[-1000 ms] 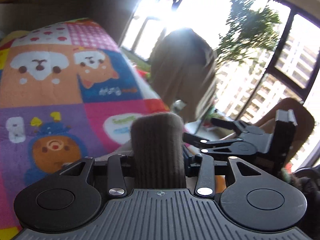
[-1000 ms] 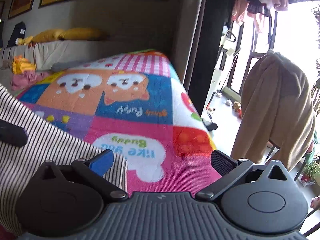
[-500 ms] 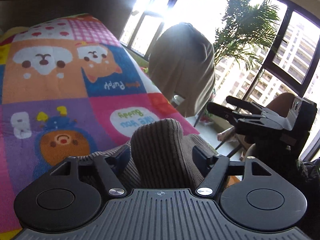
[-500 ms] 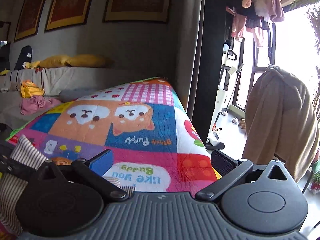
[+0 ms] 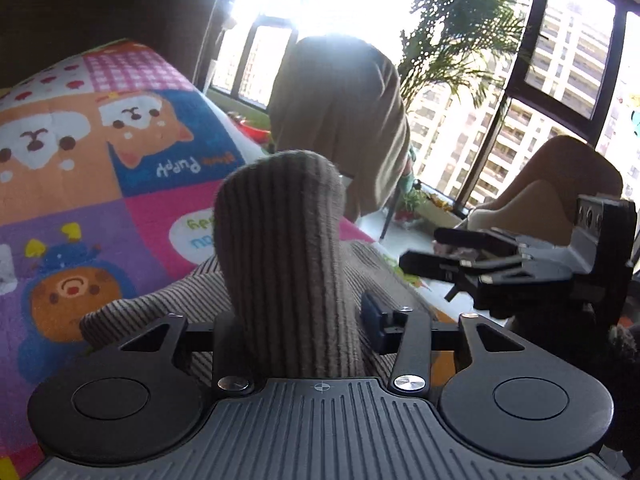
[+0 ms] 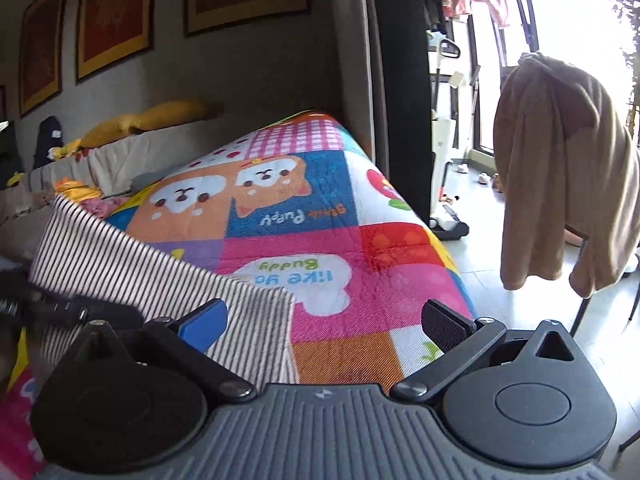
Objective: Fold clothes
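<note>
Your left gripper has just been closing on the striped garment: jaws narrow, a bunched fold stands up btwn them at frame centre, rest trailing lower left over the cartoon quilt. In the right wrist view the garment's long axis runs upper left to lower centre, free corner just beside the blue pad. Right gripper gapes wide, nothing held, nearer that corner; both tilt slightly down.

A brown-and-white striped garment lies bunched on the quilt, one fold standing upright.
</note>
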Demonstrator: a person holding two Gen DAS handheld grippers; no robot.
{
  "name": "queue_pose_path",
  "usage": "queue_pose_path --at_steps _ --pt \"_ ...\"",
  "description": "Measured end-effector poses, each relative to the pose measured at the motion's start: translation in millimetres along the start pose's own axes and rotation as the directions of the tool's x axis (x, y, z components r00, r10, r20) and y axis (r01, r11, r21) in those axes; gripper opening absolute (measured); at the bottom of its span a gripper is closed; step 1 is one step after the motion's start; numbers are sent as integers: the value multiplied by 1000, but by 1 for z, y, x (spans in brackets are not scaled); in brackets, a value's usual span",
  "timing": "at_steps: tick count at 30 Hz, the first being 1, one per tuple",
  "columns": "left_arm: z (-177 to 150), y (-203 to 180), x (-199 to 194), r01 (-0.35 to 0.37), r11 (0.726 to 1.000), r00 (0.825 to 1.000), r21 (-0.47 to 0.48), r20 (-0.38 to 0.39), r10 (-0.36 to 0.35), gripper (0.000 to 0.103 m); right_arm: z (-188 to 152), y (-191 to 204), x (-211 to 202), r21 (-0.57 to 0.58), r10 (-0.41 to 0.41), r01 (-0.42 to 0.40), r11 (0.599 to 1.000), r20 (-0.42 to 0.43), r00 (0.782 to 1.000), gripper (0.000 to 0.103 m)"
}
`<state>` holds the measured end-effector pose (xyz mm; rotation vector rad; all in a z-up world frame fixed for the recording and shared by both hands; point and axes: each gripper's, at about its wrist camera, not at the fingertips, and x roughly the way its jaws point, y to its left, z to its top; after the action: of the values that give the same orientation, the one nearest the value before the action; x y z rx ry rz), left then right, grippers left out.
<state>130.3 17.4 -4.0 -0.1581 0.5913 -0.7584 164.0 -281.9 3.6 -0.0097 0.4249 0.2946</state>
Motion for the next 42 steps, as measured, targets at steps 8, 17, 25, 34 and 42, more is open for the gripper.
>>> queue_pose_path --at_steps 8,17,25,34,42 --pt "23 -18 -32 107 989 985 98 123 -119 31 -2 29 -31 -102 -12 33 994 201 980 103" --pt "9 74 2 -55 982 998 -178 29 61 57 2 67 57 -311 -76 57 949 -48 996 103" --pt "6 89 -33 -281 947 957 -156 33 289 97 8 40 82 -136 40 -64 989 -176 984 103" --pt "4 102 -50 -297 902 954 -314 -49 297 100 40 -19 121 294 334 -259 920 -246 910 103" --pt "2 14 -71 120 942 984 -312 -91 -156 103 45 -28 213 434 598 -450 780 -308 740 103"
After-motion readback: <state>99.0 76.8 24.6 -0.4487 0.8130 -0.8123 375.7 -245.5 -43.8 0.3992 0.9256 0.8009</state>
